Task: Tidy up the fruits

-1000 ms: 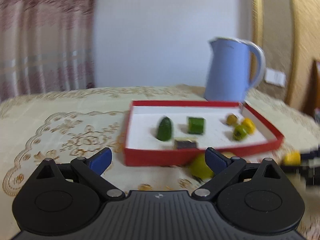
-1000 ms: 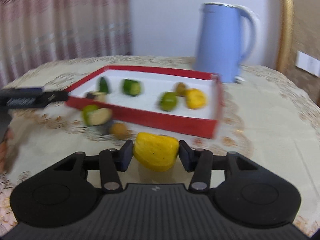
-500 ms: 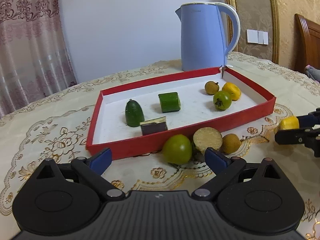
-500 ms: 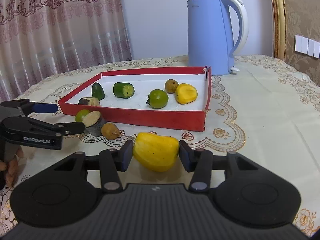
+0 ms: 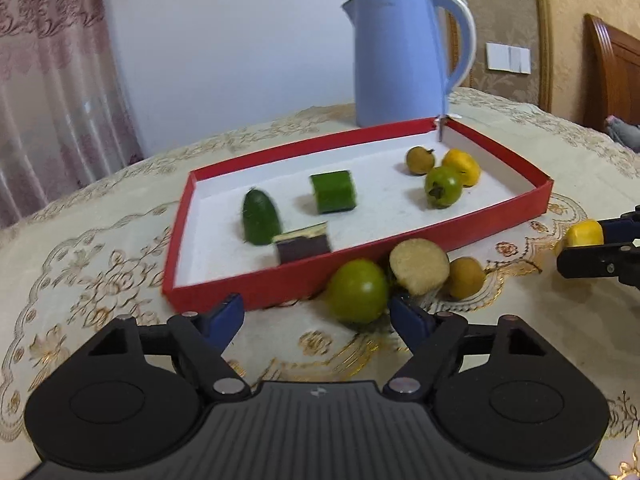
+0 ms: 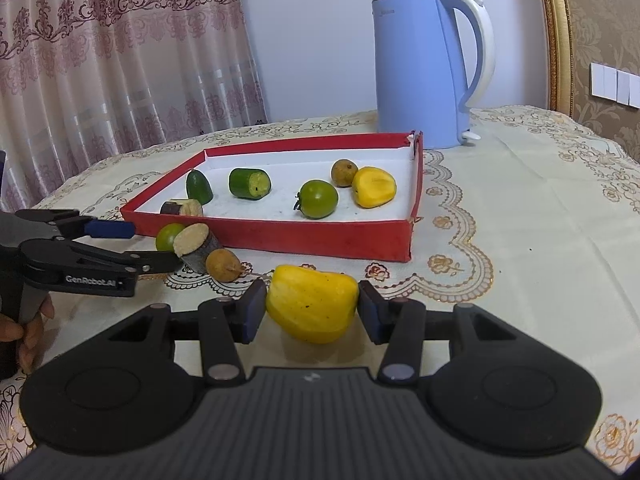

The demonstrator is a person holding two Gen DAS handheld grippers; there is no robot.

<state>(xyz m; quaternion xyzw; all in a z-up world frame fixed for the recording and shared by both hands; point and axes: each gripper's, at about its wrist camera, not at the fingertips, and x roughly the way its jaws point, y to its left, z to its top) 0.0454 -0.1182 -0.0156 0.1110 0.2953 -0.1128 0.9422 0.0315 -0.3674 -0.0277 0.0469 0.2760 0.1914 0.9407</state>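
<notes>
Right gripper [image 6: 311,307] pinches a yellow fruit [image 6: 312,304]; left gripper [image 5: 316,316] is spread wide.

The yellow fruit sits at 6 o'clock of the red tray [image 6: 320,238], outside it. Left gripper's fingers flank a green fruit [image 5: 357,290] touching the tray's near wall, with a cut piece [image 5: 419,266] at its 2 o'clock.

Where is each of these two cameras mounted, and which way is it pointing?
Left wrist view: sits on the left gripper, open, facing the red tray and loose green fruit.
Right wrist view: sits on the right gripper, shut on a yellow fruit piece; the person's hand shows at left.
Both see the tray and blue kettle.
</notes>
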